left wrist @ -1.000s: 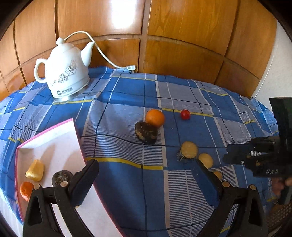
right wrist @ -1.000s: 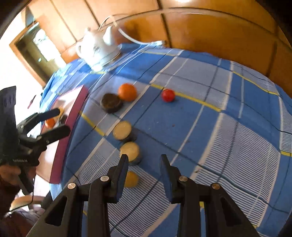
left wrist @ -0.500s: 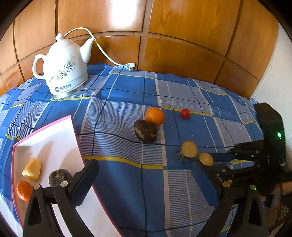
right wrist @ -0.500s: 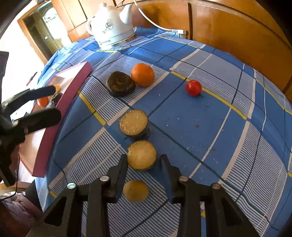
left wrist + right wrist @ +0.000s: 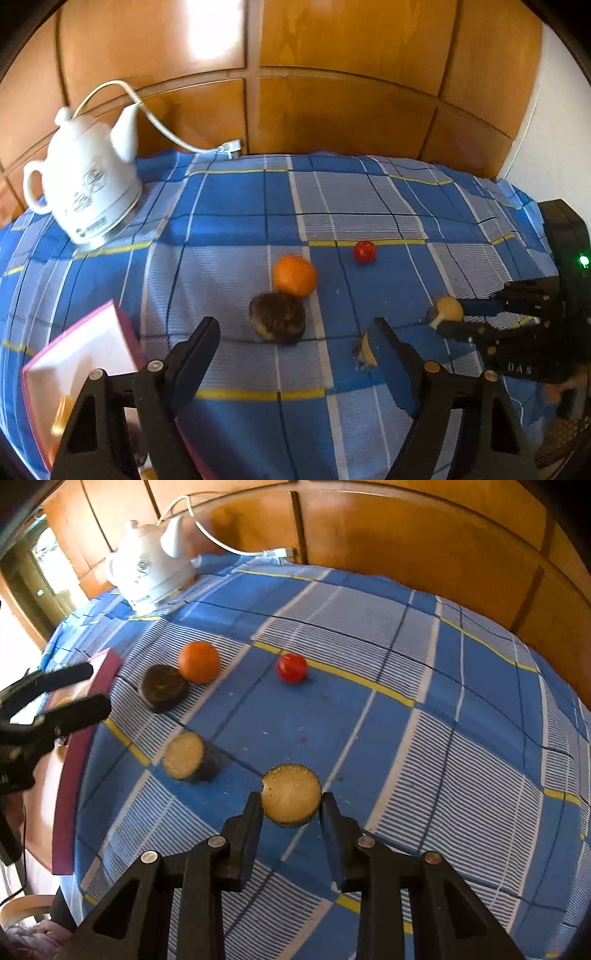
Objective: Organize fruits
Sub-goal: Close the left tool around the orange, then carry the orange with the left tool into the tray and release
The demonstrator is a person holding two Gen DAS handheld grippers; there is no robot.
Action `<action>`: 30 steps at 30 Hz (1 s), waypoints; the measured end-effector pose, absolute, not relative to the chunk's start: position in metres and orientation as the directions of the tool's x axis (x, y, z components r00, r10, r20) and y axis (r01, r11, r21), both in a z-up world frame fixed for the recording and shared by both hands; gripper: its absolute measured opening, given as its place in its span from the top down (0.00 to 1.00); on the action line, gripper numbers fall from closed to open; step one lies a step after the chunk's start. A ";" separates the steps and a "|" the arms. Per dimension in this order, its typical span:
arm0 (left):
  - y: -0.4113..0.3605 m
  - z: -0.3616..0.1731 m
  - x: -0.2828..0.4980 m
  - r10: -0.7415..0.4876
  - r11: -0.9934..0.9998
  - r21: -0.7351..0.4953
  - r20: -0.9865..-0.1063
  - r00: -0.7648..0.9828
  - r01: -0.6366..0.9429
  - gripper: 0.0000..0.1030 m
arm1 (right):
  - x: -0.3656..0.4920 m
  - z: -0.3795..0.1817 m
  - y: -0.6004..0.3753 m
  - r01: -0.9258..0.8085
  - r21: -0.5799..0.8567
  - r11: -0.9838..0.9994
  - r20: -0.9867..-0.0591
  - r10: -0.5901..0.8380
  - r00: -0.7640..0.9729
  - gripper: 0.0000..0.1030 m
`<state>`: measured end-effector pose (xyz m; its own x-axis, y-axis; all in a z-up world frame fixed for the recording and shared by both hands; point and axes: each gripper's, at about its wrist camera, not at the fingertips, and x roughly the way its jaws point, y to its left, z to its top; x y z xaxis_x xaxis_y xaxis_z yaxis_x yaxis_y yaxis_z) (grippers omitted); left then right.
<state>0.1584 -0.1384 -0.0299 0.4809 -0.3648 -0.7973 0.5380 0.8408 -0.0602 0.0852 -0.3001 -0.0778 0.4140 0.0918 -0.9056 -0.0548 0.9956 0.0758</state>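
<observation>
Two black fingers of the right gripper [image 5: 291,805] pinch a pale, dark-skinned fruit half [image 5: 291,797] by its sides, apparently lifted just off the blue plaid tablecloth [image 5: 424,709], likely bound for the tray. Beyond lie another cut half [image 5: 183,756], a dark round fruit [image 5: 162,687] touching an orange [image 5: 198,661], and a small red fruit [image 5: 292,668] apart. Left gripper [image 5: 291,350], fingers wide apart, hovers empty beside the pink-rimmed white tray [image 5: 81,354], which holds blurred orange-yellow pieces; white kettle [image 5: 88,192] farthest.
</observation>
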 end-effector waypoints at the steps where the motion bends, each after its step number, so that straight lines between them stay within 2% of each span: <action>1: -0.143 -0.030 0.163 -0.365 0.835 -0.055 -0.800 0.476 0.547 0.21 | 0.086 -0.079 -0.300 -0.058 0.072 0.996 -0.909 0.090 0.408 0.69; 5: -0.165 -0.036 0.180 -0.346 0.814 -0.020 -0.819 0.457 0.580 0.22 | 0.088 -0.087 -0.299 -0.066 0.056 0.996 -0.924 0.077 0.374 0.69; 15: -0.199 -0.072 0.223 -0.254 0.814 0.015 -0.890 0.379 0.580 0.32 | 0.091 -0.088 -0.298 -0.074 0.057 0.996 -0.927 0.080 0.366 0.69; 16: -0.201 -0.076 0.225 -0.252 0.813 0.010 -0.895 0.368 0.582 0.35 | 0.091 -0.088 -0.298 -0.074 0.058 0.996 -0.927 0.081 0.365 0.69; 18: -0.205 -0.084 0.231 -0.234 0.814 0.015 -0.906 0.352 0.581 0.61 | 0.091 -0.088 -0.299 -0.076 0.057 0.995 -0.927 0.081 0.366 0.69; 23: -0.194 -0.074 0.230 -0.292 0.841 -0.044 -0.876 0.384 0.539 0.62 | 0.092 -0.089 -0.298 -0.078 0.055 0.995 -0.926 0.080 0.368 0.69; 30: -0.139 -0.020 0.208 -0.418 0.870 -0.194 -0.778 0.469 0.454 0.62 | 0.090 -0.090 -0.300 -0.080 0.058 0.995 -0.923 0.084 0.375 0.69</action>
<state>0.2081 -0.1386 -0.0199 0.4690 -0.4184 -0.7778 0.4537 0.8697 -0.1942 0.0898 -0.3003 -0.0898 0.3753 0.0835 -0.9231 -0.0796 0.9952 0.0577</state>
